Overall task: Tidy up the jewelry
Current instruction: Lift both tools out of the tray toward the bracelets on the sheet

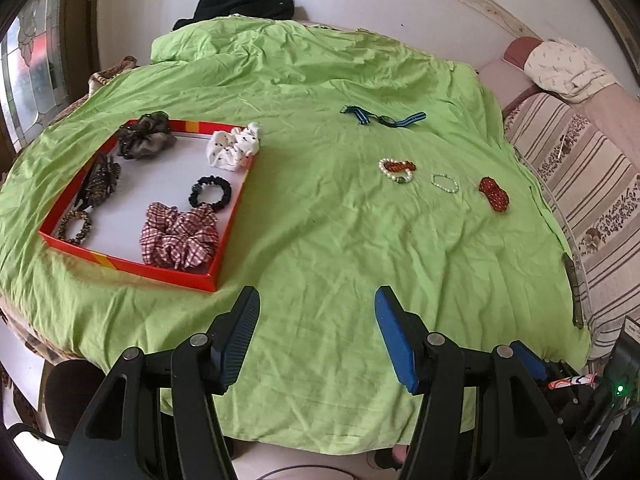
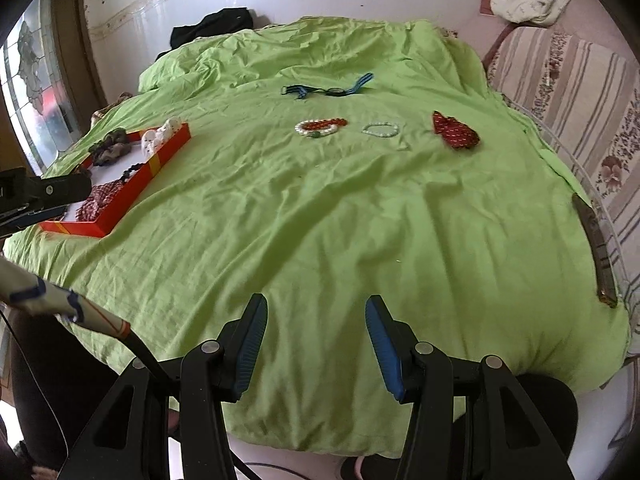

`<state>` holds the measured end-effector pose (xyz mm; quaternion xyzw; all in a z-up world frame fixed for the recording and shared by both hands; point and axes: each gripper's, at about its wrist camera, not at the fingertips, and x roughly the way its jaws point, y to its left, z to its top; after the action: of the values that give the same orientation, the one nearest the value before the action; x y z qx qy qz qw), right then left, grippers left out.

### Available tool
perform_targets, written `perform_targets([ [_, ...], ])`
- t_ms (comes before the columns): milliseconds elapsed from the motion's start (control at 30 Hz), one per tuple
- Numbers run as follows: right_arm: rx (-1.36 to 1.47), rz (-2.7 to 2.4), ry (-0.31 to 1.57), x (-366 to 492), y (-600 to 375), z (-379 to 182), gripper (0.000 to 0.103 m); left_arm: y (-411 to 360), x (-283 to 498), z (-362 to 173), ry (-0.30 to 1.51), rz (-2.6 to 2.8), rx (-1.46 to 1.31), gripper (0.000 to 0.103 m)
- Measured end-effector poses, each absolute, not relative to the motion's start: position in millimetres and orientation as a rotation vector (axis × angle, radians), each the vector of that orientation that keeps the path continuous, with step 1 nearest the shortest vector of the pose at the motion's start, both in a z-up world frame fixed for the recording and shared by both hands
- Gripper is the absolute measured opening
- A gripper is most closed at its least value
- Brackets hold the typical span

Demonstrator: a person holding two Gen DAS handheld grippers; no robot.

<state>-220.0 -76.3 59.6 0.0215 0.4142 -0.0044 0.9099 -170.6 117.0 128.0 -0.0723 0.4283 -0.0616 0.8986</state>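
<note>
Well ahead of parted jaws, bracelets (image 2: 320, 127), tray (image 1: 218, 258) leftward

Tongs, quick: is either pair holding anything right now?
Left tongs: open, holding nothing.
Right tongs: open, holding nothing.

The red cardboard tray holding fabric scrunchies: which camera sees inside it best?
The left wrist view: it looks down into the red cardboard tray, showing its white floor. The right wrist view sees the tray side-on at the far left, partly hidden by the left gripper.
</note>
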Motion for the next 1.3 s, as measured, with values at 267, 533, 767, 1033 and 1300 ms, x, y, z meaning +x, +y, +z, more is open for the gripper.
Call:
perform_targets([
  [267, 0.087, -0.069, 0.885, -223, -94, 52, 0.055, 114, -167, 120, 0.909, -0.138, -0.147, 0.059],
  [533, 0.07, -0.057, 0.897, -220, -92, 45, 0.055, 111, -162, 115, 0.921, -0.139, -0.132, 0.059],
  [767, 0.125, -0.096, 0.894, -206, -116, 39, 0.055, 100, -155, 111, 0.929, -0.142, -0.078, 0.059],
  [1033, 0.201, -0.121, 0.872, -176, -158, 43, 0.055, 91, -120, 125, 0.93, -0.144, -0.042, 0.059],
  [1300, 0.268, -0.168, 0.865, -134, -213, 48, 0.055, 46, -35, 119, 1.004, -0.283, -0.064, 0.06],
])
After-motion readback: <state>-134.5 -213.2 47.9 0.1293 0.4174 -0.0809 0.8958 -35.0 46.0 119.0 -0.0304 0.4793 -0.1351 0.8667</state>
